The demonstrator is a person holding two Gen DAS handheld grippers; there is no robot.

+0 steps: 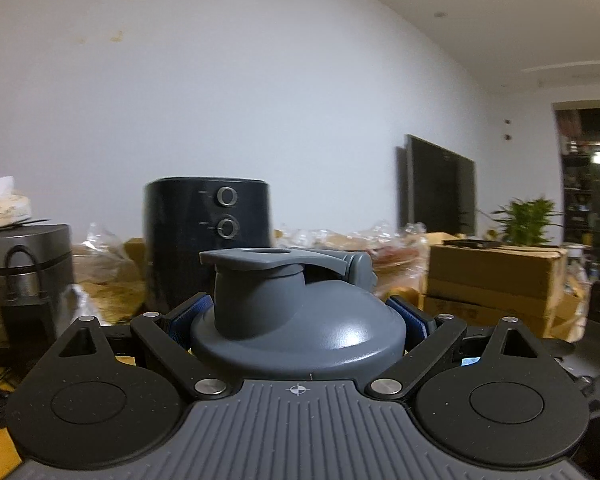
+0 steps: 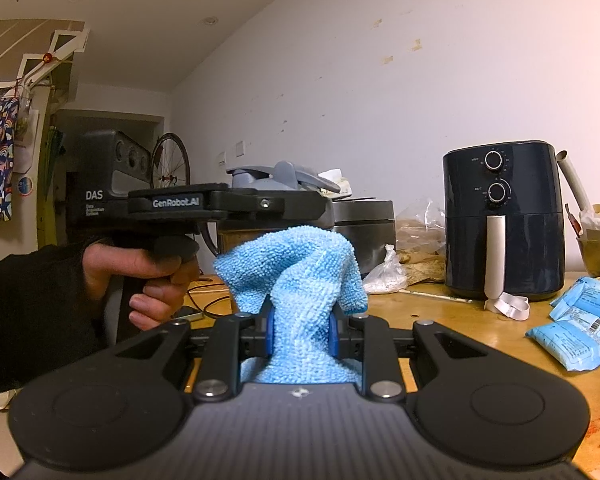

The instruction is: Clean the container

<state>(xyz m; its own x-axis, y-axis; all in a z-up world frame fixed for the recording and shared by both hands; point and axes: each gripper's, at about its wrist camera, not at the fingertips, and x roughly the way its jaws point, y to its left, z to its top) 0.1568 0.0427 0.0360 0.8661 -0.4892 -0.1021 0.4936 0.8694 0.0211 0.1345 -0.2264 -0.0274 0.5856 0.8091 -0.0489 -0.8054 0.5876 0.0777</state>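
White wall [image 2: 380, 100] with small stains, white ceiling [image 2: 140, 12] with recessed lights. Wooden table [image 2: 440, 312], cluttered: dark air fryer [image 2: 504, 224], cardboard box [image 1: 496, 280], plastic bags. Dark screen [image 1: 440, 188] leans on wall; potted plant [image 1: 528, 216] beside it. Bicycle wheel [image 2: 171, 160] in far corner.

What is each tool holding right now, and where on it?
The left tool clamps the grey container lid by its opposite rim edges. The right tool pinches the bunched blue cloth near its lower middle.

Bottle [image 1: 300, 332] body hidden below the lid; plant [image 1: 528, 220] blurred; cloth [image 2: 300, 280] lower end hidden behind gripper body.
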